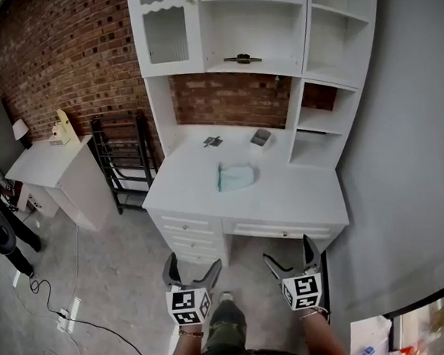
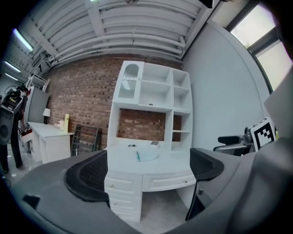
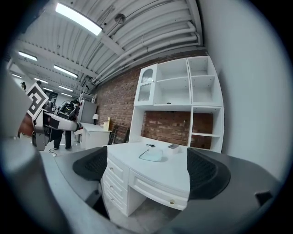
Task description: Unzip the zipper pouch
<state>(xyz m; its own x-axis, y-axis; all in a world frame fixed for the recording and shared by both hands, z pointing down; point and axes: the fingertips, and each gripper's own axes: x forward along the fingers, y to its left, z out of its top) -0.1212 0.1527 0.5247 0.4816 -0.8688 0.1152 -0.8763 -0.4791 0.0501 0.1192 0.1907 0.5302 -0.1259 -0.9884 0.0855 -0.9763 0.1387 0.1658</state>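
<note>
Pale-blue zipper pouch [image 1: 236, 177] lies mid-way across the white desk [image 1: 285, 198] (a small box [image 1: 261, 137] sits beyond it), well apart from the left gripper [image 1: 193, 263] and right gripper [image 1: 287, 252], both spread wide and empty.

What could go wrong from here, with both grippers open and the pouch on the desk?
1. The pouch lies loose on the smooth desk; a pull on the zipper may just drag it unless one gripper pins it.
2. The zipper tab cannot be made out from here, so the left gripper or right gripper, both open, may pinch fabric instead.
3. A small box behind the pouch could get knocked.
</note>
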